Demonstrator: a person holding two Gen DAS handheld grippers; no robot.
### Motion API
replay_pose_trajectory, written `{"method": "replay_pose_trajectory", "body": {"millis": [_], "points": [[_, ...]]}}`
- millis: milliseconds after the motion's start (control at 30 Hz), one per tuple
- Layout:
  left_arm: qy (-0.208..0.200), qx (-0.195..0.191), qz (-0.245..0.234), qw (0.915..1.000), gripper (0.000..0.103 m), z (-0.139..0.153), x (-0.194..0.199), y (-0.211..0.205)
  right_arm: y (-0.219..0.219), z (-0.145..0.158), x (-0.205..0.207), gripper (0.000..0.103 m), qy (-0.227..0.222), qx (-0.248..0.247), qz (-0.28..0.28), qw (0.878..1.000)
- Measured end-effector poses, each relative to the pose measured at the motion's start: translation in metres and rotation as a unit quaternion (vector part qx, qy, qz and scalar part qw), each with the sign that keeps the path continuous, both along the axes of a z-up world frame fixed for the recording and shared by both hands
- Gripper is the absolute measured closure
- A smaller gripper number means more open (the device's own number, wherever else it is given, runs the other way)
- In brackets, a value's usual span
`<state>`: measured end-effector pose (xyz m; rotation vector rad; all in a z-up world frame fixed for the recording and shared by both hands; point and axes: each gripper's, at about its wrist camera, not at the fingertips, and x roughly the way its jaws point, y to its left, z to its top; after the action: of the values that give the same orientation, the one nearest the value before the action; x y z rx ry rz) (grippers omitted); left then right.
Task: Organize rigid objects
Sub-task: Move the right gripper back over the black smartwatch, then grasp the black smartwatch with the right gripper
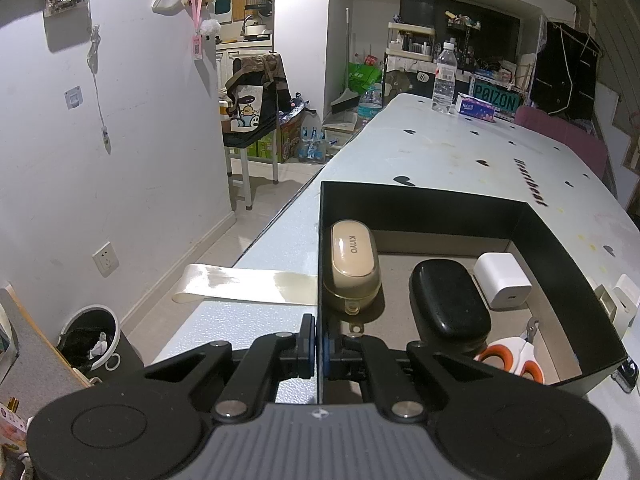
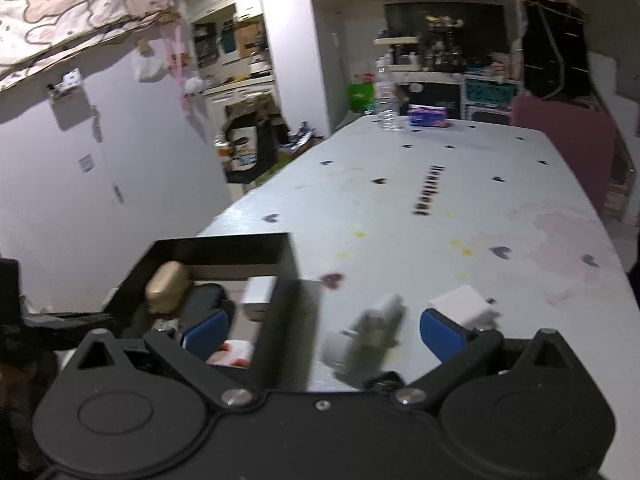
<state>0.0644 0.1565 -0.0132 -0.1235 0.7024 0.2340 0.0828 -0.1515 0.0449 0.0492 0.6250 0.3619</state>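
Left wrist view: the left hand-held gripper [image 1: 318,346] pinches the black box [image 1: 560,236] wall, steadying it on the worktop [image 1: 440,152] by its near edge, while the right hand-held gripper [image 2: 322,330] gapes wide, empty, facing the white adapters [image 2: 372,332] outside.

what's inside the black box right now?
Inside the black box: beige KINYO case, black oval case, white charger, orange-handled scissors. The near wall and the left hand-held gripper hide the near floor.
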Motion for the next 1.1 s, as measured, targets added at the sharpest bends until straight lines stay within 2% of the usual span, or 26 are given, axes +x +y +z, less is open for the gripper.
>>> {"method": "replay_pose_trajectory", "body": {"millis": [200, 333, 400, 633, 700, 933, 1100], "points": [[0.000, 0.000, 0.000, 1.0000, 0.099, 0.000, 0.000, 0.000, -0.021, -0.035, 0.005, 0.001, 0.019, -0.025, -0.020, 0.999], [0.000, 0.000, 0.000, 1.0000, 0.099, 0.000, 0.000, 0.000, -0.024, -0.055, 0.014, 0.017, 0.041, -0.036, 0.002, 0.999], [0.000, 0.000, 0.000, 1.0000, 0.099, 0.000, 0.000, 0.000, -0.024, -0.064, 0.021, 0.021, 0.051, -0.047, 0.015, 0.997], [0.000, 0.000, 0.000, 1.0000, 0.099, 0.000, 0.000, -0.001, -0.014, -0.079, 0.042, 0.039, 0.078, -0.068, 0.064, 0.993], [0.000, 0.001, 0.000, 1.0000, 0.099, 0.000, 0.000, -0.001, -0.008, -0.084, 0.046, 0.040, 0.082, -0.086, 0.075, 0.990], [0.001, 0.001, 0.000, 1.0000, 0.099, 0.000, 0.000, 0.000, -0.001, -0.083, 0.035, 0.049, 0.083, -0.100, 0.095, 0.987], [0.000, -0.001, 0.000, 1.0000, 0.099, 0.000, 0.000, 0.000, 0.000, -0.081, 0.031, 0.062, 0.082, -0.100, 0.092, 0.987]]}}
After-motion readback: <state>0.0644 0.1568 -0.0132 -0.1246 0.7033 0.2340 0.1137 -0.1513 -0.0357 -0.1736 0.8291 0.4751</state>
